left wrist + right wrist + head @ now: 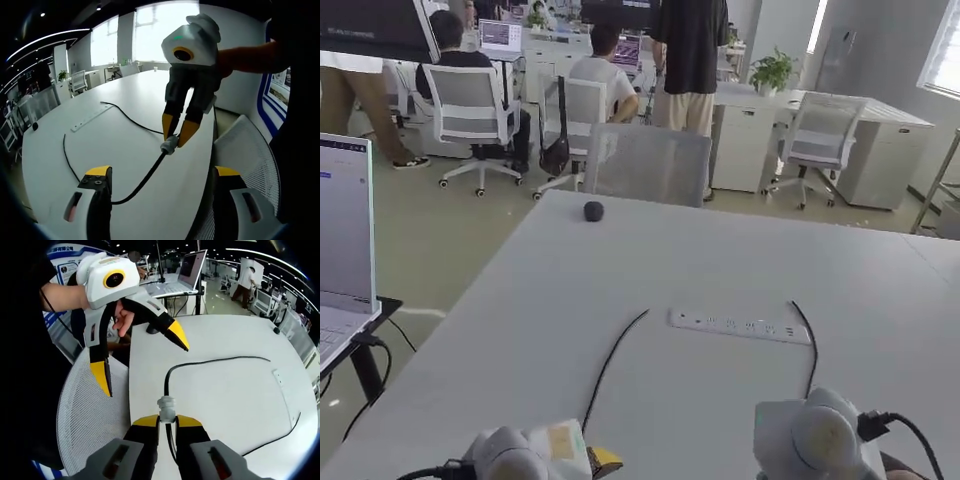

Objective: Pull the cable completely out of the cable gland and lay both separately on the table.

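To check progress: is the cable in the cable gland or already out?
In. The black cable passes through the cable gland, which the right gripper pinches shut; the left gripper is open, holding nothing.

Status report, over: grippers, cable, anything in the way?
Right gripper shut on cable gland. Left gripper open, holding nothing. Cable not yet out of gland, trailing across table. Power strip well aside.
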Tool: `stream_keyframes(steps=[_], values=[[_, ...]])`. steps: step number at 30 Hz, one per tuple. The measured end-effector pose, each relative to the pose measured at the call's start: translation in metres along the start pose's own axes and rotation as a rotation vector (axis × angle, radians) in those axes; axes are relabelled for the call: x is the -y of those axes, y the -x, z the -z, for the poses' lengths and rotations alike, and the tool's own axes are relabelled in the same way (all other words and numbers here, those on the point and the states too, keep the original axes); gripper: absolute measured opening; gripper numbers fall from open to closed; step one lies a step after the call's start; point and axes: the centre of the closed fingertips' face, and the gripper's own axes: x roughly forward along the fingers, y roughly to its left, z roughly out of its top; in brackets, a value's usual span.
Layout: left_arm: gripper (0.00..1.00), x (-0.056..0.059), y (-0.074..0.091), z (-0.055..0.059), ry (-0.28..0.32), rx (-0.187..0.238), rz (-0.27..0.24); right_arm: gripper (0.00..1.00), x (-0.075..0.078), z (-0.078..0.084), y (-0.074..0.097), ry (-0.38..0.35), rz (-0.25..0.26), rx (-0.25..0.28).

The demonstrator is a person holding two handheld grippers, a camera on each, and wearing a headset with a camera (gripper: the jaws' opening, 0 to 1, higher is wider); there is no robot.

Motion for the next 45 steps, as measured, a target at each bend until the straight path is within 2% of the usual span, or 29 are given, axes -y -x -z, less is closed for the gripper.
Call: stream_keyframes(steps=[3, 10, 13, 15, 19, 23, 28, 33, 39, 42, 45], values=[[0.8, -0.004, -0.001, -0.007, -0.019, 0.01, -0.004, 0.07, 0.009, -0.011, 0.008, 0.021, 0.025, 0.037], [0.78, -0.014, -0.006, -0.028, -0.037, 0.049, -0.005, 0.07, 0.02, -0.02, 0.022, 0.061, 0.047, 0.052], [0.75, -0.016, -0.008, -0.034, -0.037, 0.063, 0.009, 0.07, 0.023, -0.021, 0.024, 0.079, 0.053, 0.047], [0.71, -0.012, -0.01, -0.038, -0.041, 0.078, 0.035, 0.07, 0.024, -0.022, 0.025, 0.106, 0.059, 0.042], [0.61, -0.008, -0.013, -0.04, -0.046, 0.096, 0.06, 0.07, 0.017, -0.023, 0.023, 0.163, 0.01, 0.051], [0.54, -0.006, -0.018, -0.041, -0.037, 0.118, 0.092, 0.07, 0.012, -0.021, 0.02, 0.215, -0.009, 0.051], [0.4, -0.007, -0.025, -0.042, -0.026, 0.133, 0.127, 0.07, 0.012, -0.019, 0.02, 0.238, -0.01, 0.059], [0.3, -0.005, -0.03, -0.044, -0.042, 0.127, 0.168, 0.07, 0.014, -0.017, 0.021, 0.256, -0.008, 0.067], [0.25, -0.005, -0.034, -0.047, -0.033, 0.14, 0.187, 0.07, 0.016, -0.02, 0.028, 0.288, -0.007, 0.108], [0.19, -0.004, -0.033, -0.052, -0.013, 0.167, 0.198, 0.07, 0.016, -0.018, 0.027, 0.299, -0.012, 0.102], [0.17, -0.002, -0.036, -0.051, -0.013, 0.158, 0.212, 0.07, 0.016, -0.016, 0.026, 0.306, -0.014, 0.102]])
